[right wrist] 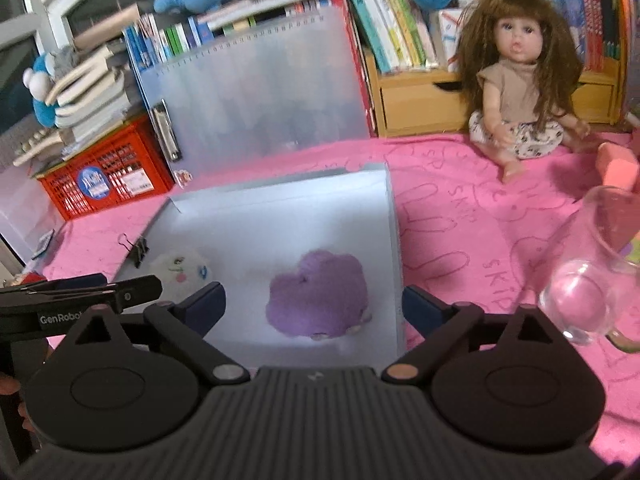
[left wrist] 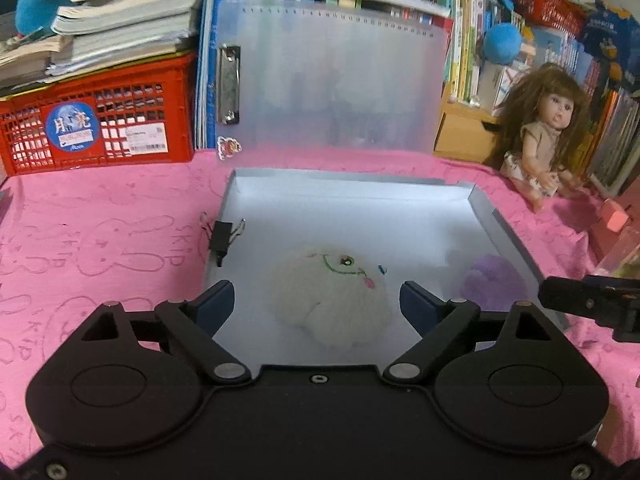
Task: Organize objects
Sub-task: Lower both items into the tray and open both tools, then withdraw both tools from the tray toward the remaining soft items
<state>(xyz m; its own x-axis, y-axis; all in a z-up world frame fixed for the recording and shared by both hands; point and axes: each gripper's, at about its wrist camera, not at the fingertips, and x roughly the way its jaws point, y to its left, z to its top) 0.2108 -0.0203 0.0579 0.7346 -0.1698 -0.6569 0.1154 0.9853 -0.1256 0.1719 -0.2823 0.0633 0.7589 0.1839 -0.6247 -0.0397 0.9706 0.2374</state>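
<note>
Lying inside a shallow grey box (left wrist: 504, 224) on the pink cloth (left wrist: 100, 216) are two small plush toys. The white plush (left wrist: 332, 300) is sitting near the box's front edge, toward the left wall; it is round and fluffy, with a green-outlined eye, a pink cheek mark and a small blue mark stitched on its face. The purple plush (right wrist: 318, 294) is resting near the front right corner, lobed like a cloud, with small pale feet showing at its lower edge. The two toys are lying apart, not touching.

The left gripper (left wrist: 316, 300) is hanging over the box's front edge with its jaws spread wide, the white plush sitting between them in view; contact cannot be told. The right gripper (right wrist: 314, 304) is likewise standing wide open and holding nothing, with the purple plush framed between its fingers.

A black binder clip (left wrist: 222, 236) is clamped on the box's left wall. A translucent plastic folder (left wrist: 332, 76) is standing upright behind the box's far edge. A red crate (left wrist: 100, 120) carrying stacked books is sitting at the cloth's far left, a long-haired doll (right wrist: 520, 80) at the far right, and a clear glass jug (right wrist: 592, 272) near the right edge.
</note>
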